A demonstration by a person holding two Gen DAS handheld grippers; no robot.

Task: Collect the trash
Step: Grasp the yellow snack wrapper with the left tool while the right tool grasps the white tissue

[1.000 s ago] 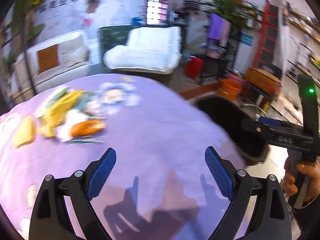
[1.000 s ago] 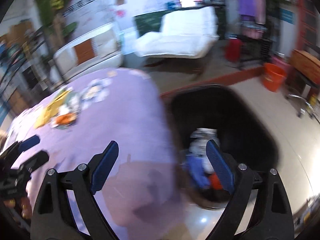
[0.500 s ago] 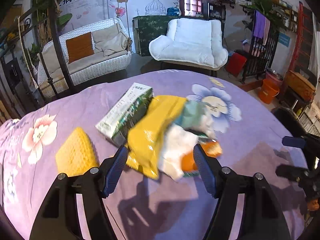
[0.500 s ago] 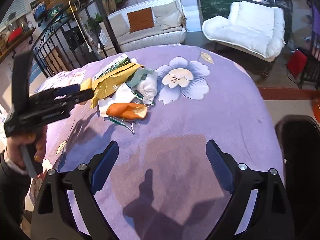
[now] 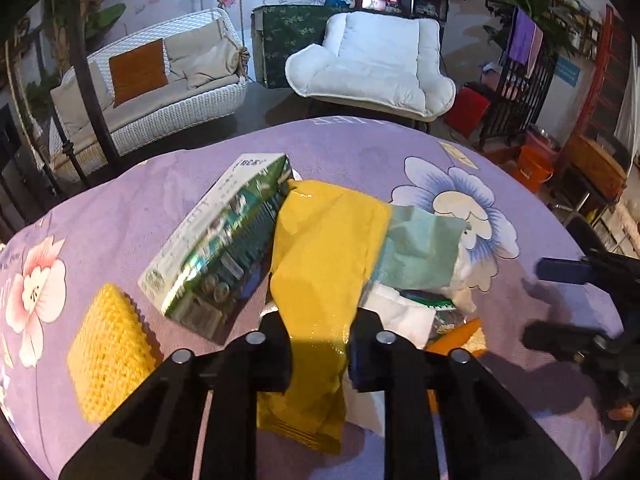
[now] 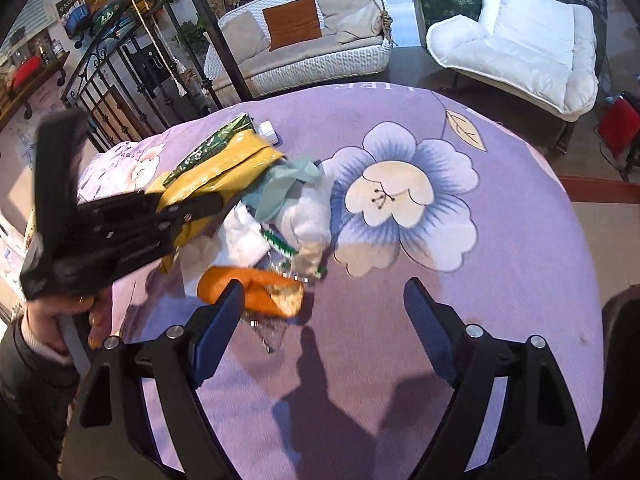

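Observation:
A pile of trash lies on a round table under a purple flowered cloth (image 5: 360, 152). My left gripper (image 5: 320, 344) is shut on a yellow plastic bag (image 5: 324, 248) in the pile; the bag also shows in the right wrist view (image 6: 224, 168). Beside it lie a green-and-white carton (image 5: 224, 240), a teal paper (image 5: 420, 248), white tissues (image 5: 404, 312) and an orange wrapper (image 6: 256, 288). My right gripper (image 6: 324, 320) is open and empty, just in front of the orange wrapper.
A yellow sponge (image 5: 108, 352) lies left of the pile. A black bin (image 6: 620, 360) stands off the table's right edge. A white wicker sofa (image 5: 152, 96) and a white armchair (image 5: 380, 64) stand beyond the table.
My left gripper has moved forward into the pile and closed on the yellow bag. My right gripper has moved closer to the orange wrapper and stays open.

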